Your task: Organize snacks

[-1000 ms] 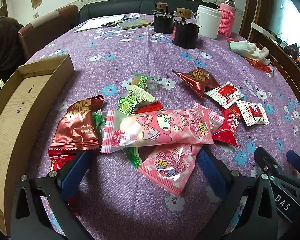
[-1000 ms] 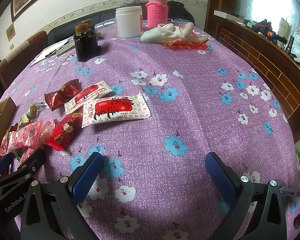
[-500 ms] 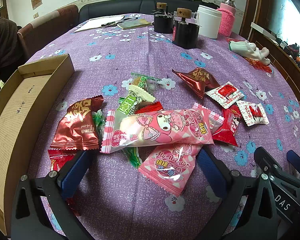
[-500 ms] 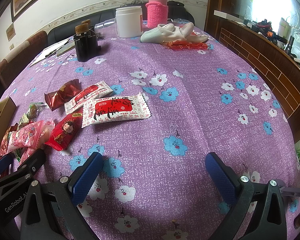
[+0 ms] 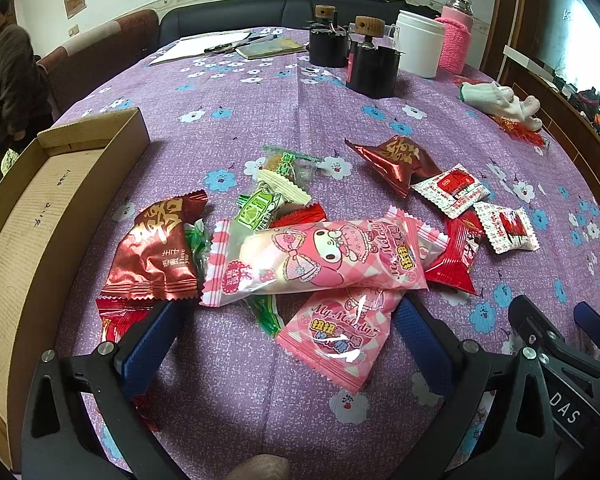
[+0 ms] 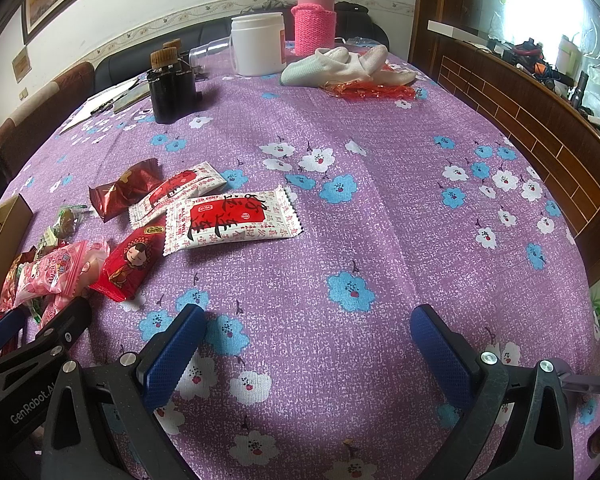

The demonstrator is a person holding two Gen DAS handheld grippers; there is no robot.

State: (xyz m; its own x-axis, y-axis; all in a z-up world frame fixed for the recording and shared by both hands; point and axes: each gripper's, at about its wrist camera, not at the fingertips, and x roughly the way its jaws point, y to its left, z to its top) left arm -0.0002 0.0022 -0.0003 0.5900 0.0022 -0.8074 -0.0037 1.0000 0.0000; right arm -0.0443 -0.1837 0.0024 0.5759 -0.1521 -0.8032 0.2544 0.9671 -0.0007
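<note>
A pile of snack packets lies on the purple flowered tablecloth. In the left wrist view a long pink My Melody packet (image 5: 320, 258) lies over a smaller pink one (image 5: 338, 334), with a dark red foil packet (image 5: 158, 250) to the left and green packets (image 5: 266, 202) behind. My left gripper (image 5: 286, 338) is open, low over the cloth, its fingers either side of the small pink packet. In the right wrist view a white-and-red packet (image 6: 232, 220) and a red doll packet (image 6: 130, 264) lie ahead left. My right gripper (image 6: 308, 344) is open and empty over bare cloth.
An open cardboard box (image 5: 40, 216) stands at the left table edge. At the back are two black holders (image 5: 372, 64), a white jar (image 6: 258, 44), a pink-sleeved bottle (image 6: 314, 20), white gloves (image 6: 348, 66) and papers (image 5: 204, 46). A person (image 5: 4, 80) stands far left.
Both grippers and the packets stay where they were. The person at the far left has shifted a little.
</note>
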